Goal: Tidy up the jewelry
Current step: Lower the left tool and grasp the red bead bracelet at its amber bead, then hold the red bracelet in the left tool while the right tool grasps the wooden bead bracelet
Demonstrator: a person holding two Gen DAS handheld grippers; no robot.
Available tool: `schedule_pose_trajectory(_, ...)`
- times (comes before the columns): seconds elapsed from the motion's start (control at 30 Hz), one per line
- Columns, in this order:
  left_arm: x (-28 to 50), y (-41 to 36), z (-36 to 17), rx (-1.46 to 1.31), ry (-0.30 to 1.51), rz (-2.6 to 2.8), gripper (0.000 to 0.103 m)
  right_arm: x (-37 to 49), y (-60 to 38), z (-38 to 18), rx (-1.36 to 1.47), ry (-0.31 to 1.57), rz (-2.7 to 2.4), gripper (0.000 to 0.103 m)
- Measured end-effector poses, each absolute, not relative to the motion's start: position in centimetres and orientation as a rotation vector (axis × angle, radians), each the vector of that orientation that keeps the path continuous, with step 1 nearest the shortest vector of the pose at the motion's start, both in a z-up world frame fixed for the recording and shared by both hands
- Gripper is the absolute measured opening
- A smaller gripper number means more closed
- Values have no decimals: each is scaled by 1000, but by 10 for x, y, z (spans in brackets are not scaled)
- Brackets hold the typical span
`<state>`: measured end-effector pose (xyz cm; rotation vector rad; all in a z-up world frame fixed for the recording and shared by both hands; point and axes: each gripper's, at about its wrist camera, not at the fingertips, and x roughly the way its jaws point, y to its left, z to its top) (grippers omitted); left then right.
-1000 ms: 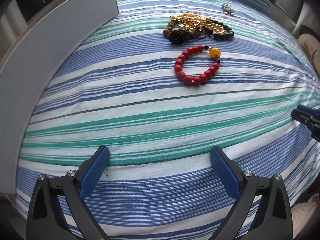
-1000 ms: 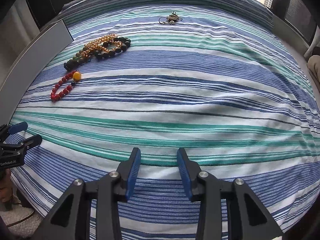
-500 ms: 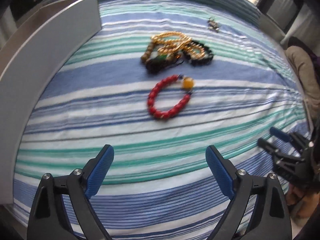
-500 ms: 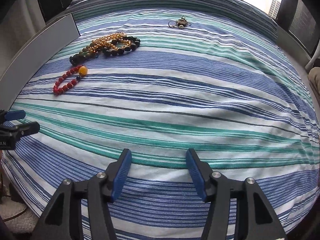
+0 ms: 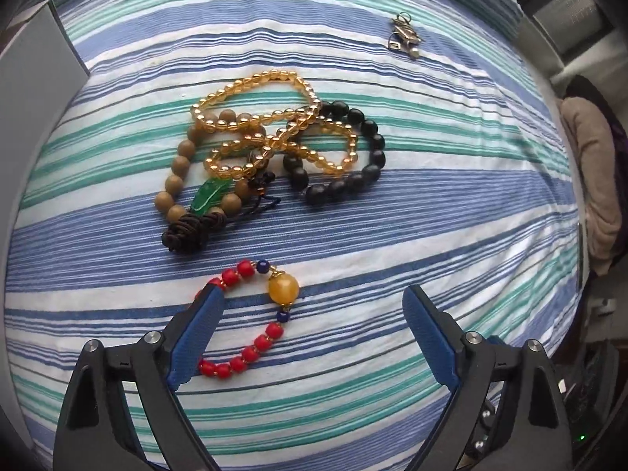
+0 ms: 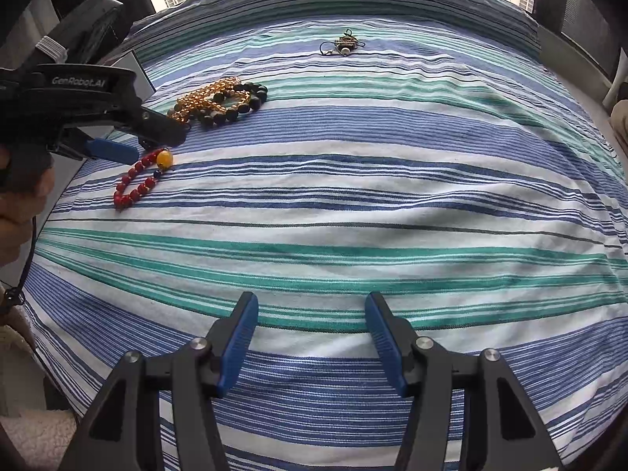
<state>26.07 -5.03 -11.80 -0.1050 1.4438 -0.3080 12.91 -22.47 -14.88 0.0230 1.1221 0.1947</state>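
Note:
A red bead bracelet (image 5: 251,349) with one big amber bead (image 5: 282,285) lies on the striped cloth; it also shows in the right wrist view (image 6: 135,186). My left gripper (image 5: 312,310) is open just above it, its left finger (image 5: 204,322) over the bracelet's left side. Beyond lies a tangled pile: amber bead strands (image 5: 267,133), a tan wooden bead bracelet (image 5: 176,172) with a green charm, and a black bead bracelet (image 5: 353,172). A small metal earring cluster (image 5: 406,37) lies far back. My right gripper (image 6: 312,322) is open and empty over the cloth's near edge.
A grey box panel (image 5: 35,90) stands at the left edge of the cloth. The striped cloth (image 6: 392,180) covers the whole surface. The left gripper body and the hand holding it (image 6: 78,110) show at the left in the right wrist view.
My left gripper has moved forward and down to the red bracelet, which now lies between its fingers. My right gripper has opened wider and stayed near the front edge.

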Motion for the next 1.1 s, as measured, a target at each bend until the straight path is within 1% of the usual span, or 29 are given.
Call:
schedule_pose_trajectory(0.03,262,-51,-120,-104,1449,-306,87,129,-226,-149,30,1122,198,58)
schedule_pose_trajectory(0.17,266,-57,-123,-66,1435,-270,86,128,-225,-148,42,1119,204,58)
schedule_pose_trajectory(0.2,266,-57,-122,-57,1429,-258,84,128,-225,-148,44,1119,205,58)
schedule_pose_trajectory(0.27,267,-60,-123,-37,1429,-226,76,128,-225,-148,50,1121,206,58)
schedule_pose_trajectory(0.33,266,-59,-122,-57,1452,-243,65,127,-226,-148,56,1123,207,58)
schedule_pose_trajectory(0.5,263,-55,-115,-67,1432,-243,65,126,-228,-148,68,1123,209,58)
schedule_pose_trajectory(0.57,266,-54,-121,-69,1455,-242,60,125,-227,-148,60,1125,206,58)
schedule_pose_trajectory(0.6,268,-56,-127,-73,1475,-247,54,125,-226,-148,57,1126,205,58)
schedule_pose_trajectory(0.67,269,-61,-128,-55,1455,-243,52,126,-226,-148,60,1129,205,58)
schedule_pose_trajectory(0.7,270,-62,-128,-43,1450,-234,47,126,-227,-148,66,1130,206,58)
schedule_pose_trajectory(0.77,271,-63,-129,11,1414,-197,21,126,-229,-148,77,1130,210,58)
schedule_pose_trajectory(0.8,272,-65,-129,30,1402,-204,15,125,-229,-148,79,1130,211,58)
schedule_pose_trajectory(0.97,239,-46,-128,38,1398,-296,15,128,-230,-145,79,1162,221,58)
schedule_pose_trajectory(1.1,198,-12,-128,36,1397,-316,15,139,-233,-128,63,1155,242,58)
